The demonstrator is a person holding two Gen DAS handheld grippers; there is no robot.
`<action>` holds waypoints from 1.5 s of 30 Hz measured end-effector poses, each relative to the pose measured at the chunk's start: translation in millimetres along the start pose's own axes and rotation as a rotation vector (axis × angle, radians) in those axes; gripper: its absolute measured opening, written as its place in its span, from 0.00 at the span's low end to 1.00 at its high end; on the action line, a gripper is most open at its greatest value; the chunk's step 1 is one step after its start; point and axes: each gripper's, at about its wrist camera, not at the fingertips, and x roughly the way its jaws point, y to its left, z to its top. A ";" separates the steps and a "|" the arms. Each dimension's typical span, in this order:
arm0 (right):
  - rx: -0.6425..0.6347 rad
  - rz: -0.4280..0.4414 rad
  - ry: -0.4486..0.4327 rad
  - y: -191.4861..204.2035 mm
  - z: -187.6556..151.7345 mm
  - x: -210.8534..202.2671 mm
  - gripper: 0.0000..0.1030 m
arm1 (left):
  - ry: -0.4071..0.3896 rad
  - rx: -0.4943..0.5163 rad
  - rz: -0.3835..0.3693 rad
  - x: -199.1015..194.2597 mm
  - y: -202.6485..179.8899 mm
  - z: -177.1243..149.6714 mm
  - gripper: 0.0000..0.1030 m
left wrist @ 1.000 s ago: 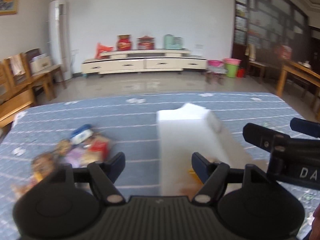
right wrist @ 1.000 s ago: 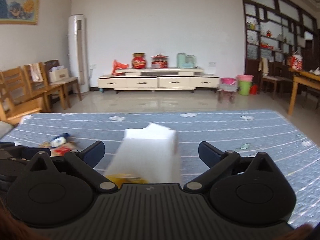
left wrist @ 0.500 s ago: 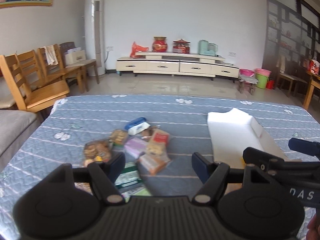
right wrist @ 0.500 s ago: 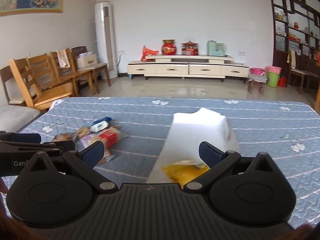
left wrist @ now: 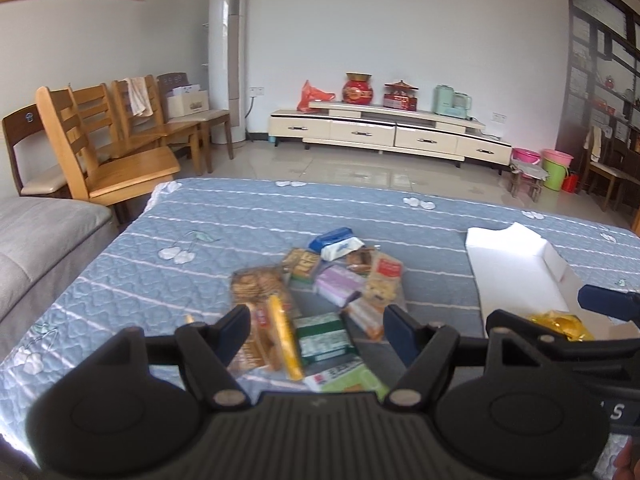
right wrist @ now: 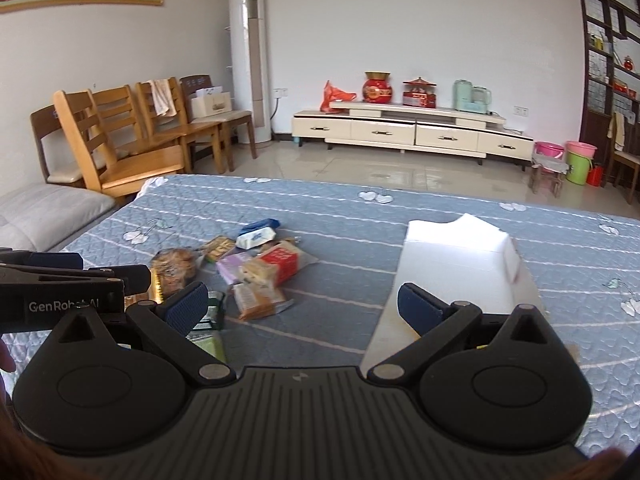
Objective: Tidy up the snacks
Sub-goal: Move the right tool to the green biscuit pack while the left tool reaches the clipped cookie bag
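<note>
A living room with white walls and a tiled floor fills the background, with wooden chairs [left wrist: 120,148] along the left wall, a tall white standing air conditioner [left wrist: 226,64] and a long cream cabinet [right wrist: 408,132] against the far wall. In front, a table covered by a blue quilted cloth [left wrist: 224,236] with white stripes takes up the lower half of both views. On the cloth's right side lies a shallow white box [left wrist: 516,276], open at the top, with a yellow packet [left wrist: 560,324] at its near end. To the left of the box, well apart from it, sits a loose pile of snacks [left wrist: 320,300]: a bag of round biscuits [left wrist: 260,284], a purple packet [left wrist: 340,284], a red and white packet [right wrist: 280,264], a green box [left wrist: 324,336] and a blue and white pouch [left wrist: 336,242] at the far edge. The left gripper [left wrist: 316,328] hangs over the near part of the pile, its jaws apart with nothing between the pads. The right gripper [right wrist: 300,304] hangs between the pile and the box, its jaws spread wide and empty.
</note>
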 end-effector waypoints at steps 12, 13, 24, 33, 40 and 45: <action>-0.036 0.049 0.019 31.8 0.8 13.6 1.00 | -0.005 -0.035 0.041 -0.4 33.6 -5.4 0.71; -0.039 0.055 0.024 34.6 0.0 15.3 1.00 | -0.004 -0.037 0.042 0.3 36.6 -6.7 0.71; -0.105 0.135 0.145 56.6 -27.8 49.6 1.00 | 0.040 -0.084 0.109 22.1 81.5 -31.2 0.79; -0.133 0.175 0.233 69.1 -41.4 92.8 1.00 | 0.033 -0.052 0.068 46.5 85.0 -41.8 0.99; -0.161 0.178 0.278 79.6 -49.5 126.7 1.00 | 0.075 -0.070 0.027 81.9 74.0 -39.3 0.99; -0.175 0.179 0.267 80.9 -56.8 135.7 1.00 | 0.109 -0.083 0.041 112.4 69.8 -42.9 0.98</action>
